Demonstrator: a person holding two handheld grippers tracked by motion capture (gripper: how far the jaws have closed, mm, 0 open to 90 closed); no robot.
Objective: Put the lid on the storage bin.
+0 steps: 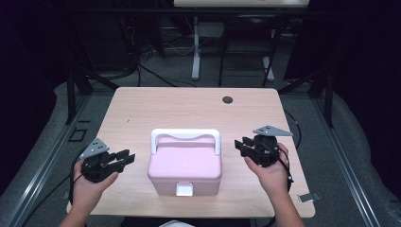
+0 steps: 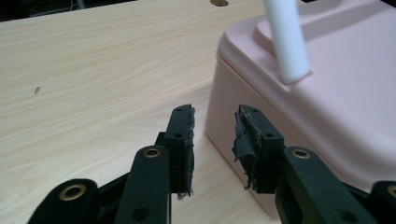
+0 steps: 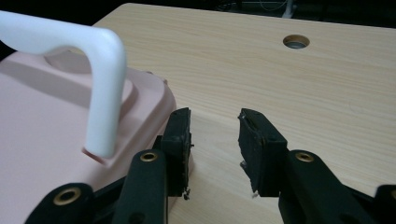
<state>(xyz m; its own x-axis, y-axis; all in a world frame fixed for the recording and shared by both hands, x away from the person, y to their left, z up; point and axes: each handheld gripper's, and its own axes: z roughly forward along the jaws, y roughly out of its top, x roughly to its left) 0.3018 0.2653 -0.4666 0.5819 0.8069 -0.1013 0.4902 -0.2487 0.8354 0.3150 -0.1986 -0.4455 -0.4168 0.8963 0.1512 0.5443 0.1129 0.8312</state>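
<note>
A pink lidded box [image 1: 185, 165] with a white carry handle [image 1: 186, 135] and a white front latch [image 1: 184, 189] stands closed near the table's front middle. My left gripper [image 1: 126, 158] hovers just left of the box, jaws apart and empty. In the left gripper view the left gripper [image 2: 215, 140] points at the box's corner [image 2: 299, 121], not touching it. My right gripper [image 1: 240, 145] sits just right of the box, also open and empty. In the right gripper view the right gripper [image 3: 215, 140] stands beside the box lid [image 3: 51, 135] and the handle's end [image 3: 105, 93].
The light wooden table [image 1: 142, 109] has a round cable hole [image 1: 228, 100] at the back right. Black frame posts and a white table leg [image 1: 195, 52] stand on the floor behind it. Bare tabletop lies behind the box.
</note>
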